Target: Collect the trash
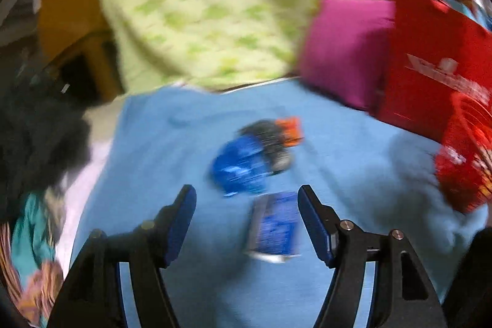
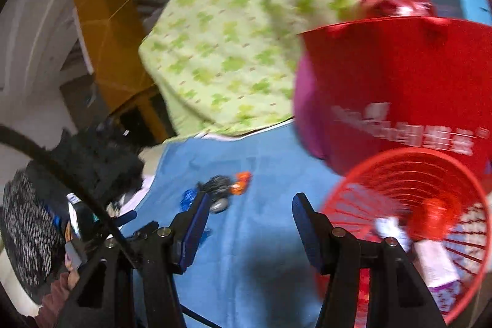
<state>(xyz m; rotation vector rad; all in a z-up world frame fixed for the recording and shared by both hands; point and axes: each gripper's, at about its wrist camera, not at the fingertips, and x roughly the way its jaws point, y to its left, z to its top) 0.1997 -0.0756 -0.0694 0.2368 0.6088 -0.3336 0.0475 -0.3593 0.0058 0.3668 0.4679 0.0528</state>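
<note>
On the blue sheet [image 1: 153,143] lie a flat blue packet [image 1: 275,226], a crumpled blue wrapper [image 1: 240,168] and a dark grey and orange wrapper [image 1: 273,137]. My left gripper [image 1: 246,192] is open just above them. The flat packet shows between its fingers, nearer the right one, and no pad touches it. My right gripper [image 2: 250,199] is open and empty over the sheet. The dark and orange wrapper [image 2: 227,186] and blue wrapper [image 2: 189,199] lie ahead of its left finger. A red slatted basket [image 2: 399,174] stands at its right, holding white and pink packets [image 2: 436,263].
A red bag [image 2: 399,73] and a magenta pillow [image 1: 347,48] stand behind the basket. A green patterned quilt [image 1: 215,5] is heaped at the back. Dark fuzzy fabric [image 1: 37,143] and a black cable [image 2: 61,168] lie at the left edge. Both views are blurred.
</note>
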